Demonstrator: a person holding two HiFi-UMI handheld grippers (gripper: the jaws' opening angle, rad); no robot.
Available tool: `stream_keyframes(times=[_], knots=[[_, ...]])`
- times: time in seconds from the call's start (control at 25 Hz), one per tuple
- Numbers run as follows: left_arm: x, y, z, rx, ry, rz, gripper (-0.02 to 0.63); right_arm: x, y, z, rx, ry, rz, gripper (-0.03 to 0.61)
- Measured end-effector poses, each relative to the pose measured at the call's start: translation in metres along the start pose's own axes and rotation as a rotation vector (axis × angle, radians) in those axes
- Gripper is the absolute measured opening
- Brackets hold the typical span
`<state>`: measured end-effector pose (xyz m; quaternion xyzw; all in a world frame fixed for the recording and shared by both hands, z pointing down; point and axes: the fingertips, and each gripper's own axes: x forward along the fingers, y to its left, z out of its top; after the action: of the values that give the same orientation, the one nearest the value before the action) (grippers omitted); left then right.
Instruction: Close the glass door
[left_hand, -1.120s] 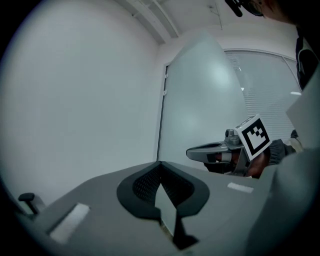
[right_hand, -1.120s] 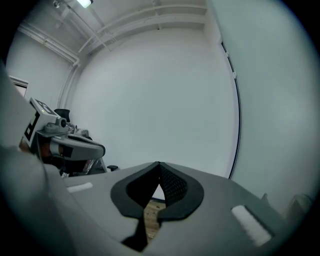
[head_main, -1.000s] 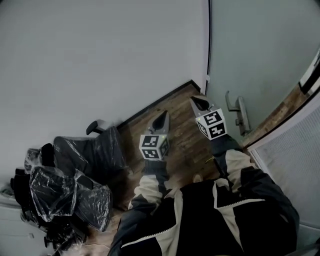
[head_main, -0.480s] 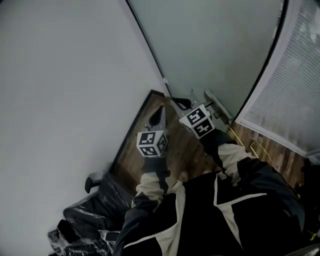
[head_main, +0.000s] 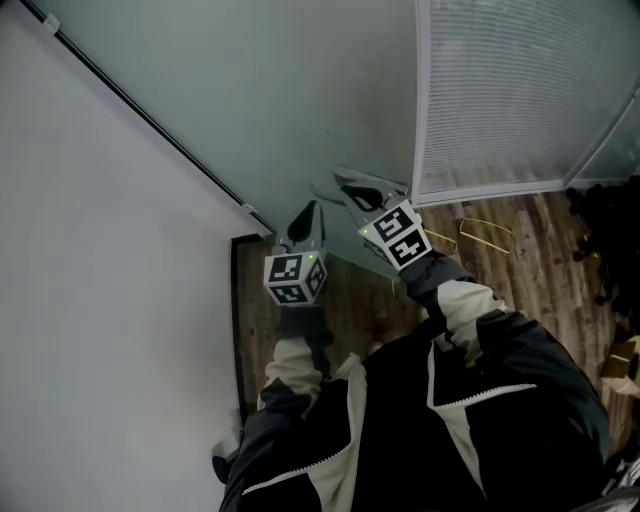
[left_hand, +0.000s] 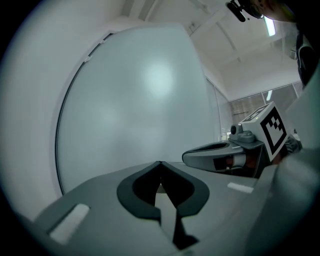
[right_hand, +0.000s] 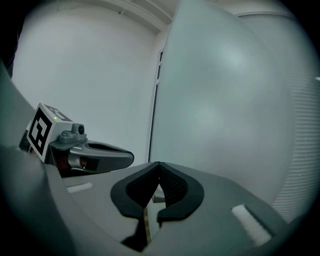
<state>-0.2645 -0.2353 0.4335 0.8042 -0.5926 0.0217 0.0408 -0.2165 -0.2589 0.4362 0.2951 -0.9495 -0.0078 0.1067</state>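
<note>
The frosted glass door (head_main: 300, 90) fills the upper middle of the head view, its dark edge running diagonally against the white wall. Both grippers point at its pane from close by, side by side. My left gripper (head_main: 308, 208) is shut with nothing between its jaws; in the left gripper view its tips (left_hand: 159, 163) meet in front of the glass door (left_hand: 140, 100). My right gripper (head_main: 343, 178) is shut too, a little farther forward, and faces the glass door (right_hand: 225, 100) just right of the dark door edge (right_hand: 154, 100). I cannot see the door handle clearly in any view.
A white wall (head_main: 90, 300) with a dark baseboard (head_main: 237, 320) stands on the left. A ribbed, blind-like panel (head_main: 520, 90) adjoins the door on the right. Yellow wire pieces (head_main: 485, 235) lie on the wood floor (head_main: 520, 280). Dark objects (head_main: 600, 220) sit at the right edge.
Both grippers and my view have swung round from the room's corner towards the glass door. The plastic-wrapped chairs and the door handle have left the view. Both grippers stay shut.
</note>
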Motion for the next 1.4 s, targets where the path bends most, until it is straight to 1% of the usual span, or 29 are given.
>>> stream_keyframes(times=[0.2,0.28,0.32,0.4,0.52,0.56,0.6,0.68,0.76,0.8,0.84,0.92,1.08,1.12,1.16,1.2,1.4], knots=[[0.018,-0.028,-0.002,0.004,0.004,-0.098,-0.002,-0.035,-0.028,-0.015,0.011,0.037,-0.121,0.003],[0.023,-0.035,-0.003,0.001,0.001,-0.121,-0.001,-0.039,-0.032,-0.021,-0.007,0.063,-0.132,0.003],[0.025,-0.036,-0.003,-0.001,-0.002,-0.126,-0.002,-0.038,-0.031,-0.023,-0.039,0.086,-0.125,0.003],[0.026,-0.034,-0.001,0.000,-0.007,-0.129,0.000,-0.034,-0.024,-0.028,-0.163,0.157,-0.101,0.003],[0.025,-0.026,0.003,-0.006,-0.013,-0.116,-0.002,-0.022,-0.008,-0.036,-0.424,0.287,-0.060,0.005],[0.023,-0.023,0.004,-0.008,-0.015,-0.112,0.000,-0.017,-0.003,-0.039,-0.515,0.327,-0.050,0.031],[0.022,-0.022,0.006,-0.007,-0.017,-0.110,-0.001,-0.011,0.001,-0.044,-0.606,0.367,-0.045,0.088],[0.018,-0.019,0.008,-0.003,-0.024,-0.111,-0.001,0.002,0.003,-0.054,-0.777,0.443,-0.052,0.138],[0.012,-0.018,0.008,-0.004,-0.030,-0.111,-0.001,0.011,0.002,-0.065,-0.904,0.521,-0.060,0.204],[0.009,-0.016,0.008,-0.007,-0.032,-0.108,-0.002,0.015,0.001,-0.070,-0.950,0.563,-0.062,0.244],[0.006,-0.014,0.008,-0.010,-0.034,-0.104,-0.001,0.019,-0.001,-0.075,-0.987,0.599,-0.066,0.270],[0.001,-0.009,0.007,-0.019,-0.036,-0.096,-0.001,0.027,-0.004,-0.080,-1.033,0.643,-0.076,0.301],[-0.002,0.001,0.002,-0.028,-0.038,-0.093,0.000,0.039,-0.010,-0.085,-1.071,0.675,-0.104,0.299],[-0.003,0.003,0.002,-0.031,-0.041,-0.092,-0.002,0.039,-0.012,-0.086,-1.081,0.683,-0.112,0.251],[-0.004,0.005,0.002,-0.033,-0.044,-0.091,-0.001,0.039,-0.013,-0.088,-1.091,0.690,-0.117,0.188],[-0.004,0.007,0.002,-0.034,-0.047,-0.089,0.000,0.039,-0.013,-0.089,-1.102,0.695,-0.123,0.169],[-0.007,0.006,0.003,-0.034,-0.053,-0.100,-0.002,0.038,-0.013,-0.091,-1.103,0.692,-0.144,0.164]])
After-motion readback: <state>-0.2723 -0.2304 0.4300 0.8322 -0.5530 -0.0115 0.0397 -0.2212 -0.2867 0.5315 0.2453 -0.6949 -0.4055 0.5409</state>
